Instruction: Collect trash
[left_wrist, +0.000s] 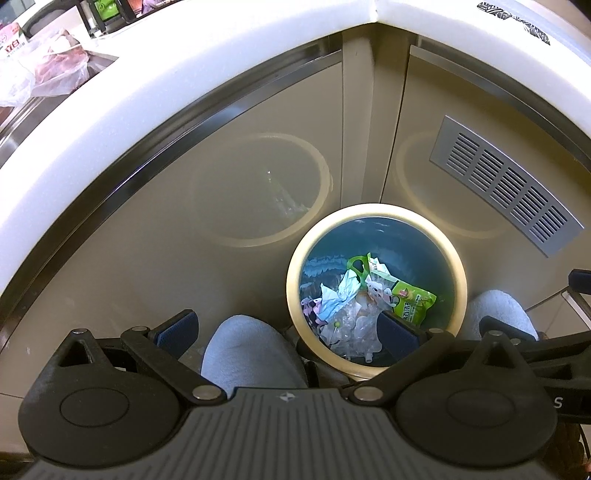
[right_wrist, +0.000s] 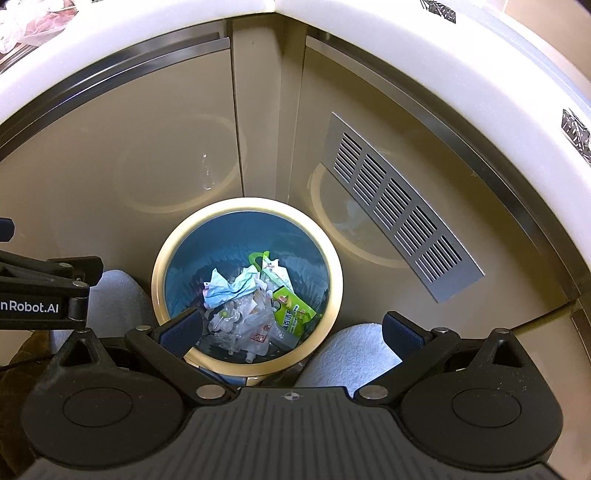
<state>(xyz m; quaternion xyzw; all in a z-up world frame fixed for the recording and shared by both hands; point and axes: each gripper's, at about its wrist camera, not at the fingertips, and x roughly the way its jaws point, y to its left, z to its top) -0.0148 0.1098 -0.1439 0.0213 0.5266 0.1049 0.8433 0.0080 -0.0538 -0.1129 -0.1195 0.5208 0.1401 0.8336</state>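
Claws (left_wrist: 288, 328) (right_wrist: 291, 328) above round, crinkly-filled bin (right_wrist: 334, 288)

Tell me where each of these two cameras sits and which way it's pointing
Left wrist: on the left gripper, looking down at the trash bin in the cabinet corner; open fingers and slippered feet show, the right gripper at right edge.
Right wrist: on the right gripper, looking down at the same trash bin; open fingers and both feet show, the left gripper at left edge.
Shared: bin, green packet, vent grille, white countertop.
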